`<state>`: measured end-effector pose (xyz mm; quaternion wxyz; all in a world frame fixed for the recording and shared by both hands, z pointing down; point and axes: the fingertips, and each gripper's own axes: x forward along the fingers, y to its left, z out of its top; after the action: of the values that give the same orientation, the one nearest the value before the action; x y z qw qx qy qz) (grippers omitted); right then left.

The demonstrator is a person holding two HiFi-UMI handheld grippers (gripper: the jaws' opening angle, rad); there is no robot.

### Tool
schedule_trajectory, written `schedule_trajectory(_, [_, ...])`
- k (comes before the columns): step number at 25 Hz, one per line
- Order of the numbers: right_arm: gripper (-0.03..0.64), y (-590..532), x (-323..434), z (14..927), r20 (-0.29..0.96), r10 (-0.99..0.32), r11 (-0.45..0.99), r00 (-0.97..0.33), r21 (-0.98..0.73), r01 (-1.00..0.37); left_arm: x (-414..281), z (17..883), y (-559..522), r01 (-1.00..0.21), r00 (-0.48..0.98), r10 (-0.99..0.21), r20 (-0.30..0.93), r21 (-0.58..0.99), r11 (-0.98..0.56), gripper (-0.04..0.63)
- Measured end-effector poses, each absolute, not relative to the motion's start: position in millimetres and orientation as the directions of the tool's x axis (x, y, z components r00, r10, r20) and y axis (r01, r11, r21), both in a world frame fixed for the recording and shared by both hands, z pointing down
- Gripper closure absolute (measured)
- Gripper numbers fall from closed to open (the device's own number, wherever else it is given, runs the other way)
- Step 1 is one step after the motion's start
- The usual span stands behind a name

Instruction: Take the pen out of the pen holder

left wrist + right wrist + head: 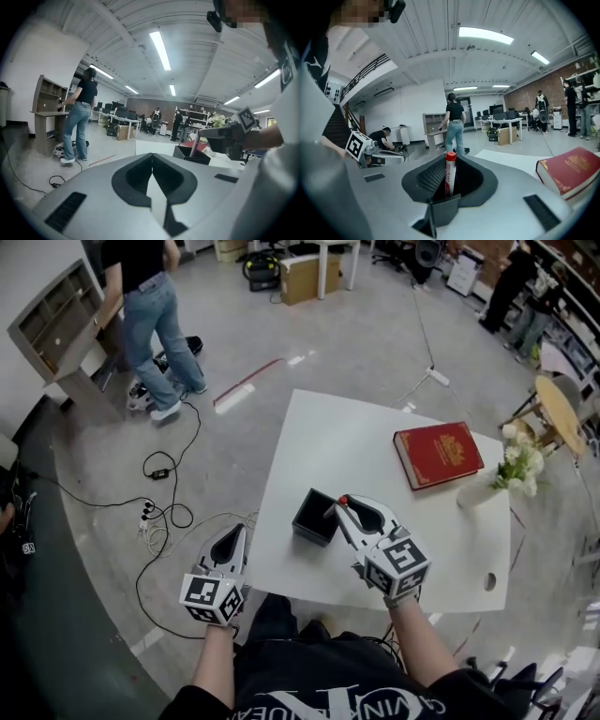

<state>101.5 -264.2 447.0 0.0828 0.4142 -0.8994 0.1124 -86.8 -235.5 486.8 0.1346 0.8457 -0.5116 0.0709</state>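
Note:
A black square pen holder [314, 515] stands near the white table's [375, 446] front left edge. My right gripper [341, 506] is just above its right rim, shut on a white pen with a red cap [343, 499]. In the right gripper view the pen [450, 172] stands upright between the pads, with the pen holder's corner [445, 211] below it. My left gripper [233, 534] hangs off the table's left side with its jaws shut and nothing in them. The left gripper view shows its closed tips [152, 158], with the pen holder [192, 155] and the right gripper [224, 136] beyond.
A red book [438, 455] lies at the table's far right, next to a white vase of flowers [511, 468]. Cables [159, 512] trail over the floor at the left. A person in jeans [155, 320] stands by a shelf unit [56, 320].

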Motion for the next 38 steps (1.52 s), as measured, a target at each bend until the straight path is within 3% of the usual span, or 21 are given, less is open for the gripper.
schedule_trajectory(21, [0.540, -227.4, 131.7, 370.3, 0.026, -0.757, 0.647, -0.653, -0.116, -0.754, -59.8, 474.3, -200.5, -0.881, 0.473, -0.850, 0.230, 0.139, -0.453, 0.592])
schedule_trajectory(38, [0.540, -198.5, 164.8, 379.2, 0.063, -0.810, 0.578, -0.583, -0.080, -0.812, -56.1, 464.4, -180.0, -0.878, 0.479, -0.853, 0.205, 0.127, -0.462, 0.592])
